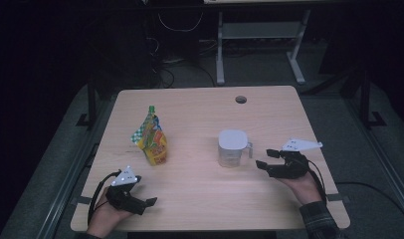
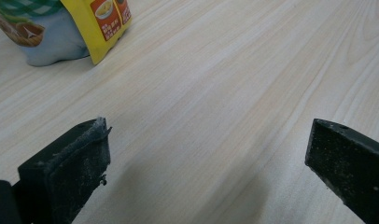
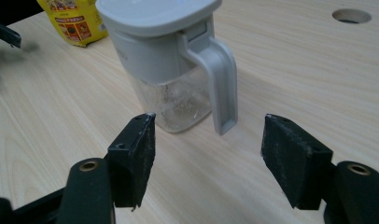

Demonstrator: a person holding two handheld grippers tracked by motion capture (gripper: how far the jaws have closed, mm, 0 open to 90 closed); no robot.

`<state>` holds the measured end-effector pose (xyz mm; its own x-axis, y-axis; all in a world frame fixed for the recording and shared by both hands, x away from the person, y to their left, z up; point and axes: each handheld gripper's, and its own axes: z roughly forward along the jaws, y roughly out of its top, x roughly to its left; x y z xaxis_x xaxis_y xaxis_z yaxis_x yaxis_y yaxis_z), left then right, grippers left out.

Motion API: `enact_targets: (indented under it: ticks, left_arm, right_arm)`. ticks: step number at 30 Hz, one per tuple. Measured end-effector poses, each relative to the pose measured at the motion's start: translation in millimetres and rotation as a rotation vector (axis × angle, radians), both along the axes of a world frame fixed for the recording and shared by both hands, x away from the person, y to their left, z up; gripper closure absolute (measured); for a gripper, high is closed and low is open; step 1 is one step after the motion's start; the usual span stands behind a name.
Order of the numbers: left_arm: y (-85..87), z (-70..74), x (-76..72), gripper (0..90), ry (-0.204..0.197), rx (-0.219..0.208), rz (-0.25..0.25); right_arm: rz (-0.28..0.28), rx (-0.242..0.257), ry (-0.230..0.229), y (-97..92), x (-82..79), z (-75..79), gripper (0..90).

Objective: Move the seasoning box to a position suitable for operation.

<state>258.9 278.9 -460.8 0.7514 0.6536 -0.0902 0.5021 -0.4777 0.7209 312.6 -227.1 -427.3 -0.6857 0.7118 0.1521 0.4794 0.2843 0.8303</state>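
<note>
A clear jug with a grey lid and handle (image 1: 233,147) stands upright at the middle right of the wooden table (image 1: 200,199). In the right gripper view the jug (image 3: 171,60) is just ahead of my jaws, handle turned toward them. My right gripper (image 1: 266,159) is open, a short way right of the jug and apart from it. A yellow snack pouch with a green top (image 1: 151,138) stands left of centre. My left gripper (image 1: 146,203) is open near the front left edge, below the pouch (image 2: 85,23), with bare wood between its jaws.
A round cable hole (image 1: 241,99) sits near the table's far edge. Beyond the table are a desk frame (image 1: 259,45) and cables on a dark floor. Bare wood lies between the pouch and the jug.
</note>
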Motion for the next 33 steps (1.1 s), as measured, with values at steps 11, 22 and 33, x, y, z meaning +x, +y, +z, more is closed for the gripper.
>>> enact_targets:
  ticks: [11, 22, 33]
  left_arm:
    - [0.1, 0.8, 0.4, 0.0, -0.005, 0.011, -0.013]
    - [0.5, 0.8, 0.3, 0.0, 0.000, 0.010, -0.017]
    - [0.3, -0.7, 0.3, 0.0, 0.006, 0.003, -0.009]
  right_arm:
    - [0.080, 0.009, -0.016, 4.9, 28.7, 10.5, 36.0]
    - [0.167, -0.027, 0.010, 21.1, 50.2, 0.8, 36.8]
    - [0.234, -0.028, 0.026, 26.6, 59.7, -8.4, 44.6]
